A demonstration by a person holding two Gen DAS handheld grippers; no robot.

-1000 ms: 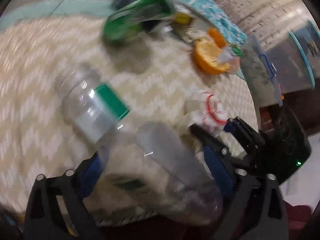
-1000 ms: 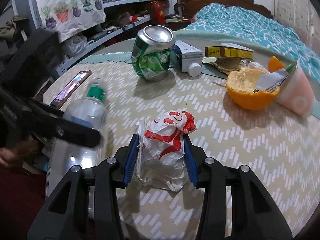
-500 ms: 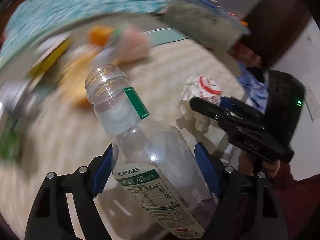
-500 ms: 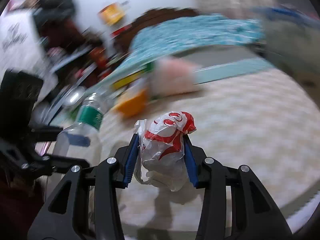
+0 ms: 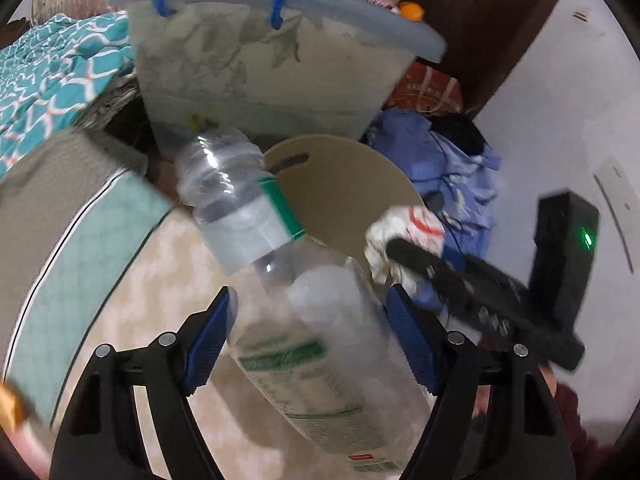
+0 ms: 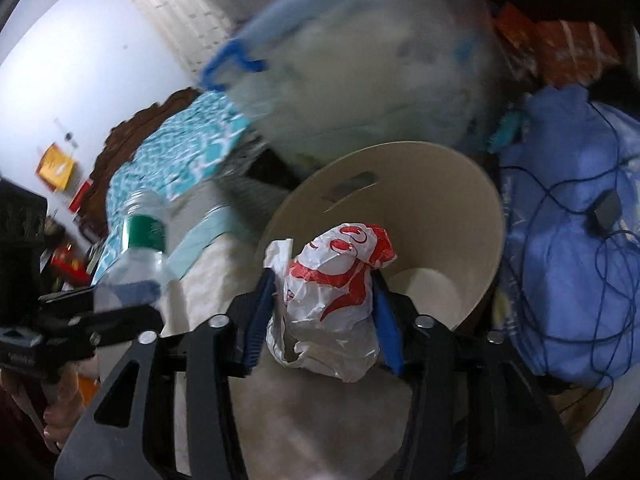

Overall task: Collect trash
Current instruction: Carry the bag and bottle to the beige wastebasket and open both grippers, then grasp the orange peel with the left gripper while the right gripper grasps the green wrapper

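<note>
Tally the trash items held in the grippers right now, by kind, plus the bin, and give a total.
Clear plastic bottle with green label band, held in the left gripper: 1
Crumpled white and red paper wrapper, held in the right gripper: 1
Beige round plastic bin: 1
Total: 3
</note>
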